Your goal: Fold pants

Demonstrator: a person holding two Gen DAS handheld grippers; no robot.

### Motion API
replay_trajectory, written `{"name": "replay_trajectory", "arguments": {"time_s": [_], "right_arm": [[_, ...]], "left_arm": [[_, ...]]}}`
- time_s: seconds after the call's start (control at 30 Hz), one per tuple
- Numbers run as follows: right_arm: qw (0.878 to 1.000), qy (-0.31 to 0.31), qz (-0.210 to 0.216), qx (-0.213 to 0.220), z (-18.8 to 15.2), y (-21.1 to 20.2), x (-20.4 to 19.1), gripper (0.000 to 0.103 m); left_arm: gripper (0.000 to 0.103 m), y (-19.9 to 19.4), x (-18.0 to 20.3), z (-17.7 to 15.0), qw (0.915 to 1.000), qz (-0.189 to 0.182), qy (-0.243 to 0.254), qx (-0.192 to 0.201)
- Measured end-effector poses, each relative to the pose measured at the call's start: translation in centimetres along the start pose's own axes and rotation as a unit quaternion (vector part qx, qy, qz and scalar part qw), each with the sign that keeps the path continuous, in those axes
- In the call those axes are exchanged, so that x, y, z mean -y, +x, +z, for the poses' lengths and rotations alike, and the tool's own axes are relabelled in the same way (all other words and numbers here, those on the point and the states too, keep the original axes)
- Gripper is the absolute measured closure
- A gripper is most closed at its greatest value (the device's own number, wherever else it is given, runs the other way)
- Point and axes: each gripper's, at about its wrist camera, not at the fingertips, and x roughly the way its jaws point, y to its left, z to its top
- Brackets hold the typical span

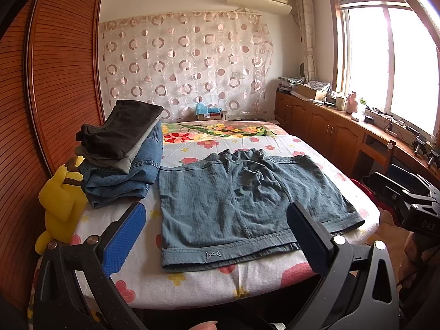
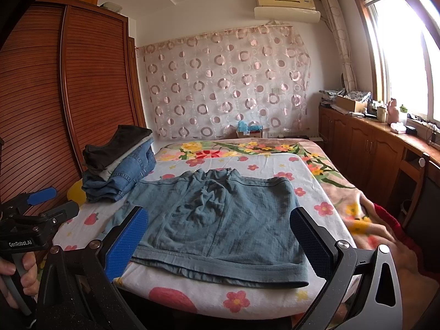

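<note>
Two grippers hover at the near edge of the board (image 1: 275, 288), both with fingers spread wide and holding nothing; the left gripper (image 1: 217, 236) faces the pants' (image 1: 242, 206) waistband; the right gripper (image 2: 220, 242) fronts the doubled hem. The pants lie flat (folded once, blue-grey), hems close to the board's near and right edges; a stack of folded clothes (image 1: 123, 159) sits just beside their left side; bare floral cover remains beyond them.
</note>
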Motion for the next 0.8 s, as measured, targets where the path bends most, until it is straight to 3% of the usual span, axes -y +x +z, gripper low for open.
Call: {"name": "replay_trajectory", "arguments": {"time_s": [0.8], "right_arm": [[1.000,-0.011,-0.006,-0.015,0.6,0.6,1.5,0.000]], "left_arm": [[0.001,2.6,-0.5,-1.3,0.9992,-0.003,-0.001,-0.039]]}}
